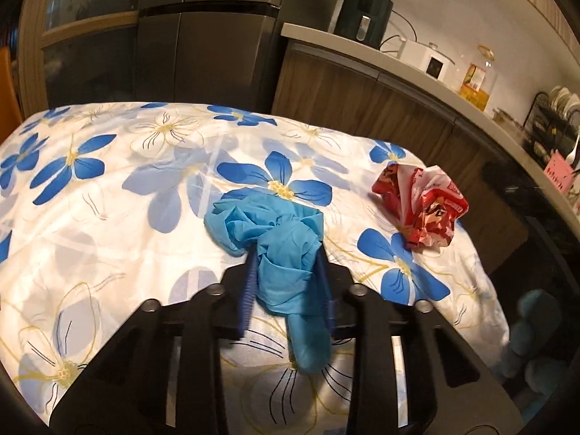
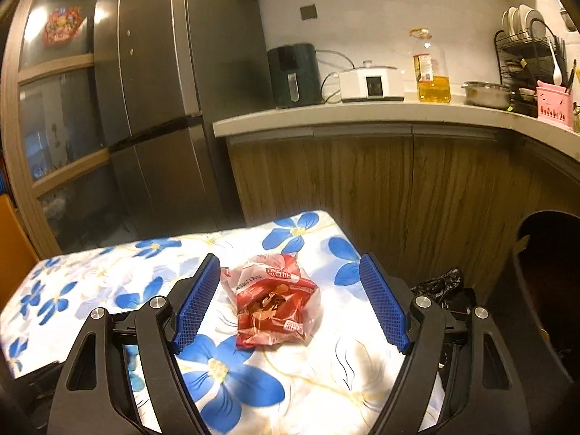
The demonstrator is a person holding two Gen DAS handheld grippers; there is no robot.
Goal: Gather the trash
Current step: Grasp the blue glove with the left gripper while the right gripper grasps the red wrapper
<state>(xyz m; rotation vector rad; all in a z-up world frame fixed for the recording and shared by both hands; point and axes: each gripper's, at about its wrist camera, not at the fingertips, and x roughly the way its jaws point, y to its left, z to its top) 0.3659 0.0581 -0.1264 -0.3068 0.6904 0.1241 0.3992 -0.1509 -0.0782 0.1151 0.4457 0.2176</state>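
Two pieces of trash lie on the table (image 1: 108, 217) in front of you, which fills the lower half of both views under a white cloth printed with blue flowers. Behind it, in the upper left of each frame, stands a dark grey fridge (image 2: 163, 72), and a pale counter (image 2: 362, 116) over wood-grain cabinet fronts runs across the upper right, carrying a dark air fryer (image 2: 293, 74), a white cooker (image 2: 371, 85), a bottle of yellow oil (image 2: 431, 69) and a dish rack (image 2: 533, 47) at the far right. At the right edge of the right wrist view you see a dark round bin (image 2: 551, 290) beside the table, with a bit of black bag (image 2: 440, 286) near its rim. Your left gripper (image 1: 286, 253), bottom centre of its view, has its blue pads drawn in close on a crumpled blue glove (image 1: 275, 239); the glove bunches up beyond the fingertips on the cloth and one end hangs down between the fingers. Your right gripper (image 2: 290, 304), bottom centre of its view, stands wide apart with nothing in its grasp; the crumpled red wrapper (image 2: 273, 308) lies on the cloth between its two blue pads, clear of both. In the left wrist view that same wrapper (image 1: 422, 204) sits at centre right, near the table's right edge and apart from the glove.
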